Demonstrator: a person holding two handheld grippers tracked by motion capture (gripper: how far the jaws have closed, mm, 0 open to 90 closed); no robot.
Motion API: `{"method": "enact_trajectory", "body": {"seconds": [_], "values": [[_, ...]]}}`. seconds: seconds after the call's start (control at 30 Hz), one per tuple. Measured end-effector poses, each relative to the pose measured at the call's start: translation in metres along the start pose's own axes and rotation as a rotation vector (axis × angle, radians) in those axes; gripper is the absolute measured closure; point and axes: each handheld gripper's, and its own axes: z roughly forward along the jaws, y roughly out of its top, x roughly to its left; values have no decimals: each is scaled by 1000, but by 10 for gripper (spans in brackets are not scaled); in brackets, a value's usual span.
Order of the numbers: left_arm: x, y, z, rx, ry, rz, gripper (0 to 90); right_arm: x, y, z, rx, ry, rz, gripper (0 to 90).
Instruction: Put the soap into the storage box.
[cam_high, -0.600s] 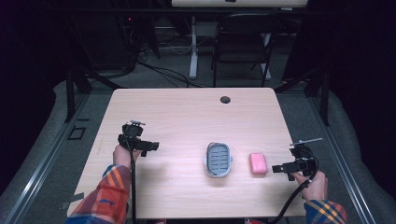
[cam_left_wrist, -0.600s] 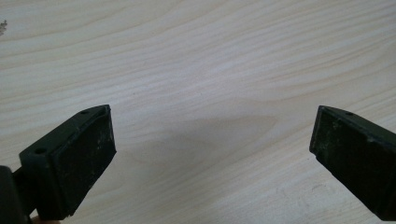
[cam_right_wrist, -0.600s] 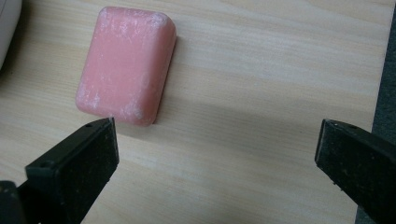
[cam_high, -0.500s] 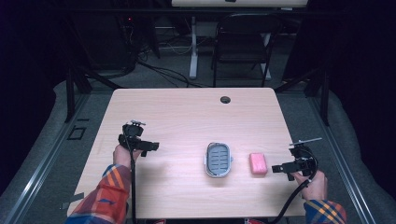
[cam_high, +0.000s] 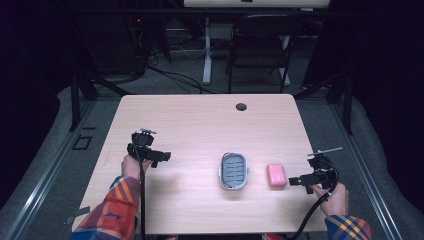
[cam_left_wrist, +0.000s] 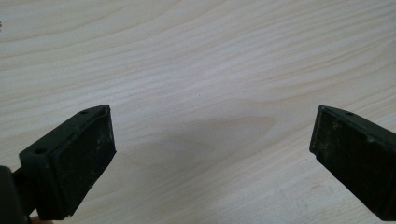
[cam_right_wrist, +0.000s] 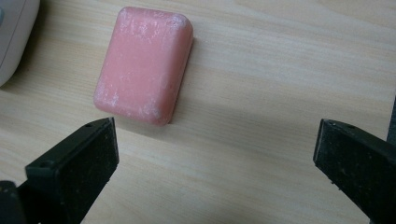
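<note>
Soap (cam_right_wrist: 144, 64) just beyond right gripper (cam_right_wrist: 215, 158)

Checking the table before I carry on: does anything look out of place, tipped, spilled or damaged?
Nothing stands out. The pink soap bar lies flat on the table, beside the empty soap dish, not in it. Its surface looks whitish and scuffed, though unbroken. Both the left gripper and the right gripper are open and empty.

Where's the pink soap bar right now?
In the high view the pink rectangular soap bar lies flat on the wooden table, between the grey soap dish and the open right gripper, touching neither.
</note>
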Motion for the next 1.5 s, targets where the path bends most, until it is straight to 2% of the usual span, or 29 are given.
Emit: {"method": "enact_trajectory", "body": {"seconds": [0.13, 0.2, 0.37, 0.67, 0.9, 0.93, 1.03, 1.1, 1.17, 1.27, 1.33, 1.47, 1.5], "values": [[1, 0, 2, 4, 4, 0, 0, 1, 0, 1, -2, 2, 2, 0], [0, 1, 3, 5, 14, 6, 0, 2, 1, 0, 14, -1, -10, 0], [0, 1, 3, 12, 29, 18, 1, 6, 3, -1, 6, 4, -9, 0], [-3, 3, 6, 39, 39, 48, 2, 17, 10, 2, 23, 2, -13, 0], [-3, 3, 7, 50, 22, 52, 2, 28, 19, 10, 63, -12, -28, 0], [-3, 3, 7, 48, 23, 53, 1, 31, 20, 12, 48, -12, -16, 0], [-3, 3, 7, 47, 22, 56, 1, 37, 26, 15, 72, -17, -35, 0], [-3, 3, 7, 48, 22, 57, 0, 44, 33, 20, 94, -37, -43, 0], [-3, 3, 7, 48, 23, 57, 0, 47, 36, 24, 100, -40, -29, 0], [-3, 3, 8, 51, 20, 60, 0, 50, 39, 28, 111, -39, -30, 0], [-4, 3, 8, 51, 20, 62, 0, 54, 43, 32, 123, -55, -34, 0], [-4, 4, 7, 54, 21, 66, 0, 61, 51, 37, 140, -82, -44, 83], [-5, 4, 7, 54, 22, 67, 0, 64, 55, 37, 141, -96, -34, 150]]}}
